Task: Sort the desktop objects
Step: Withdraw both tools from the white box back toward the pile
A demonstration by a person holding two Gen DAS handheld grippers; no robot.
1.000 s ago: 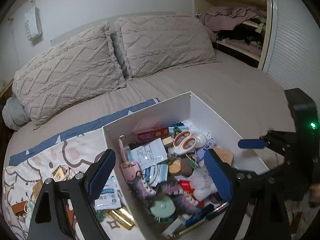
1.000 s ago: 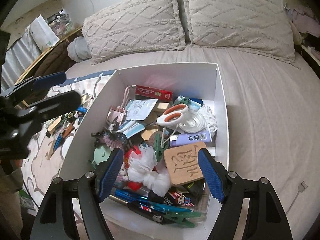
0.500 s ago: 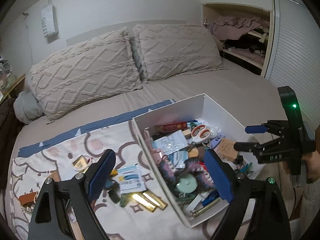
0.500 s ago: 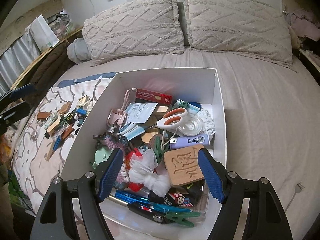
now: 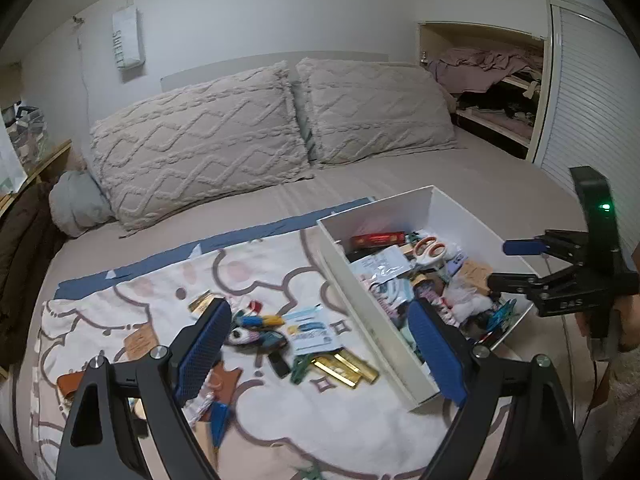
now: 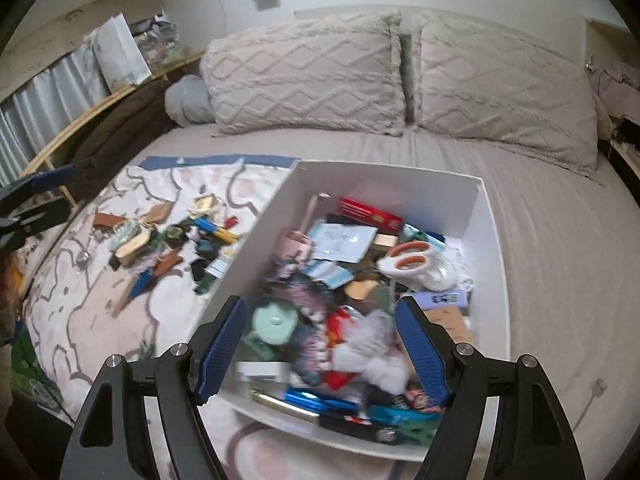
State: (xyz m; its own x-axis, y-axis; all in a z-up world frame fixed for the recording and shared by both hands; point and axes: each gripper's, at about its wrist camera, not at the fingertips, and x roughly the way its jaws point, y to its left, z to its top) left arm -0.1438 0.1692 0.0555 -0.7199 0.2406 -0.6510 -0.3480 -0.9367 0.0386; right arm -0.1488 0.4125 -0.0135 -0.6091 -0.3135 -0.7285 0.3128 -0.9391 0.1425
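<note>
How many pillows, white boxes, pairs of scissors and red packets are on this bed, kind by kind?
pillows: 2
white box: 1
scissors, orange-handled, in the box: 1
red packet, in the box: 1
Total: 5

bed (image 5: 460, 176): two pillows (image 5: 200, 140) at head | blanket (image 5: 120, 300) on bed, small items (image 5: 304, 328) scattered on it | box (image 6: 472, 196) right of blanket, scissors (image 6: 408, 254) inside
</note>
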